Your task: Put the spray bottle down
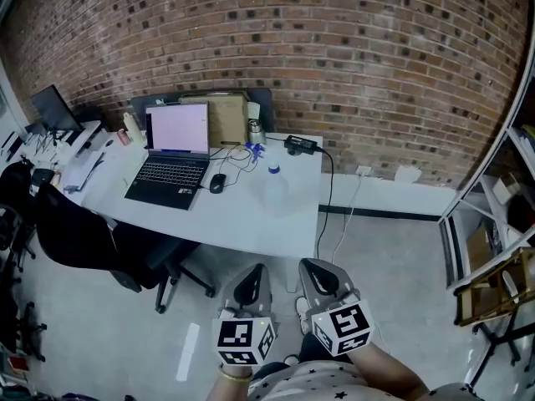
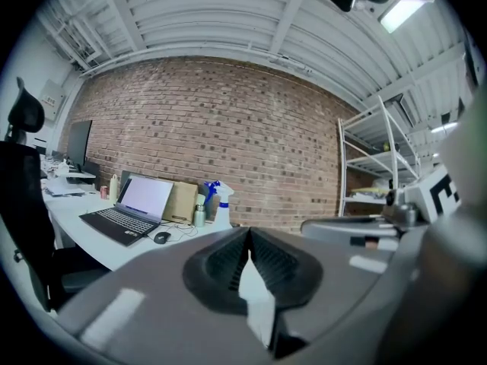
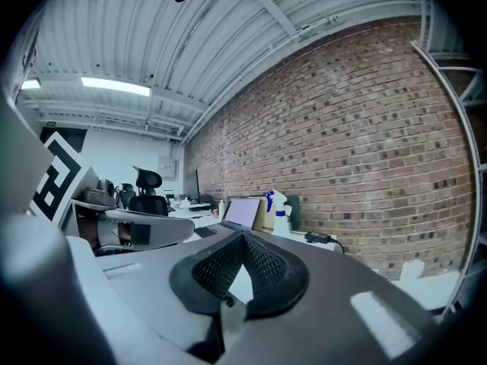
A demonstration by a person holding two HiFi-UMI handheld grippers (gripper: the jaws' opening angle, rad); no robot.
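Head view: the left gripper point(image 1: 253, 274) and right gripper point(image 1: 316, 270) sit side by side, both closed on nothing; the spray bottle point(image 1: 275, 189) stands on the desk point(image 1: 242, 220), well ahead of both tips and free of them.

Left gripper view: jaws pressed together, empty; the bottle point(image 2: 216, 204) is far ahead, slightly left of the tips, its long axis vertical and blue trigger head on top; the nozzle's aim is too small to tell.

Right gripper view: jaws together, empty; the bottle point(image 3: 278, 207) is ahead, just right of the tips; it is probably light, smooth plastic with a squashy body, so the stiffer neck looks the best hold.

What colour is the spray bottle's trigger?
Blue, on the white spray bottle; clearest in right gripper view.
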